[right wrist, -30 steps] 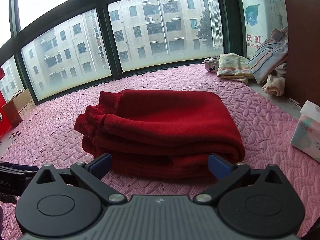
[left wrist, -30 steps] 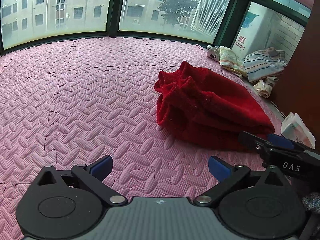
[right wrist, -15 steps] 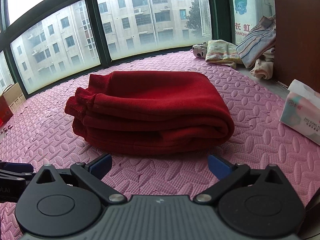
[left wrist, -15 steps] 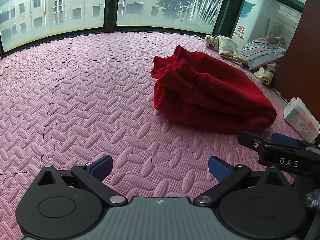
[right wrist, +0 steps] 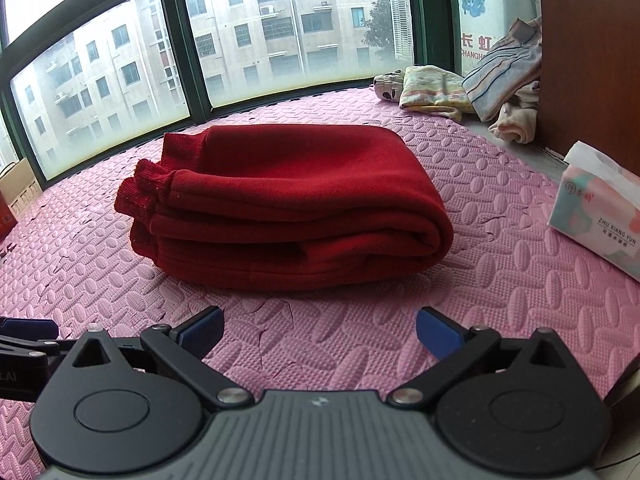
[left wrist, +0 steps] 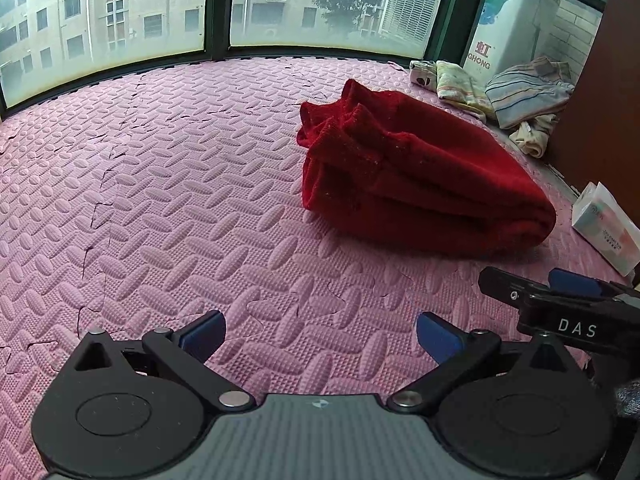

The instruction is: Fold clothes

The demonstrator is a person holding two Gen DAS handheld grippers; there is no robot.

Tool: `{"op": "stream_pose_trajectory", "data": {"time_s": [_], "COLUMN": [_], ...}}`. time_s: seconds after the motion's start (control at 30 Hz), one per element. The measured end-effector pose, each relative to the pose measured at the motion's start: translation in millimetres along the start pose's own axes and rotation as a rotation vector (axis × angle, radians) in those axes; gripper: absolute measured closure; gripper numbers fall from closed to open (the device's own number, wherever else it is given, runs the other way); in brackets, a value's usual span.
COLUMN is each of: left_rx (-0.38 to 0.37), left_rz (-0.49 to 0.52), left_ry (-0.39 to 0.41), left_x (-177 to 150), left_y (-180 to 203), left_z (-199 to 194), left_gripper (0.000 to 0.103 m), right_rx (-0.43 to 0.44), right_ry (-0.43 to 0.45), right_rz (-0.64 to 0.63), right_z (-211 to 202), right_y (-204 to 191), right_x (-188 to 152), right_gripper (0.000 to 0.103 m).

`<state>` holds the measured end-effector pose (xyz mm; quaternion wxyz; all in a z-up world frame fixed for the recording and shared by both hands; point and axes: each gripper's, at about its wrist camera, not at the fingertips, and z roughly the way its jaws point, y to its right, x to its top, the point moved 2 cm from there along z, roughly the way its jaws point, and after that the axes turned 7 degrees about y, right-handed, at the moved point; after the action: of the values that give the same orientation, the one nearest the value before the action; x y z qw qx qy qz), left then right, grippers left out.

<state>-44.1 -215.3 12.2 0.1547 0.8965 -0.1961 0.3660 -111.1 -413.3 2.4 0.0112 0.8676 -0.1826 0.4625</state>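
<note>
Left wrist view: the left gripper (left wrist: 320, 334) hangs over bare pink foam mat (left wrist: 160, 200), jaws spread wide and holding nothing; the red garment (left wrist: 420, 184) lies ahead and to its right, well apart, folded into a thick bundle with ribbed cuffs bunched loosely at the near-left end. The right gripper (left wrist: 560, 300) shows at the right edge, clear of the cloth. Risk: the cuff end looks unsecured, and any nudge there would likely spring the layers open. Right wrist view: the right gripper (right wrist: 320, 330) is likewise spread and empty, with the garment directly ahead, near but not touching. The fabric is heavy, fleecy knit, stacked in several rounded layers with the smooth fold at the right. Risk: the soft, bulky stack may slump or slide on the embossed, interlocking mat if pushed. A tissue pack (right wrist: 596, 224) sits ahead to the right and a heap of other clothes (right wrist: 472, 92) lies beyond; a careless sweep could disturb either.
</note>
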Motion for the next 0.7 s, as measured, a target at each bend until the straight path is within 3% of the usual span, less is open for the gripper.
{"op": "stream_pose_trajectory", "data": {"time_s": [0.7], "left_rx": [-0.005], "left_rz": [0.018], "left_ry": [-0.012], "left_x": [-2.0], "left_y": [7.4], "left_z": [1.4], "left_gripper": [0.000], "right_rx": [-0.011], "right_ry": [-0.017], "right_rz": [0.004], "right_z": [-0.3], "right_y": [2.4], "right_x": [-3.6], "right_gripper": [0.000]}}
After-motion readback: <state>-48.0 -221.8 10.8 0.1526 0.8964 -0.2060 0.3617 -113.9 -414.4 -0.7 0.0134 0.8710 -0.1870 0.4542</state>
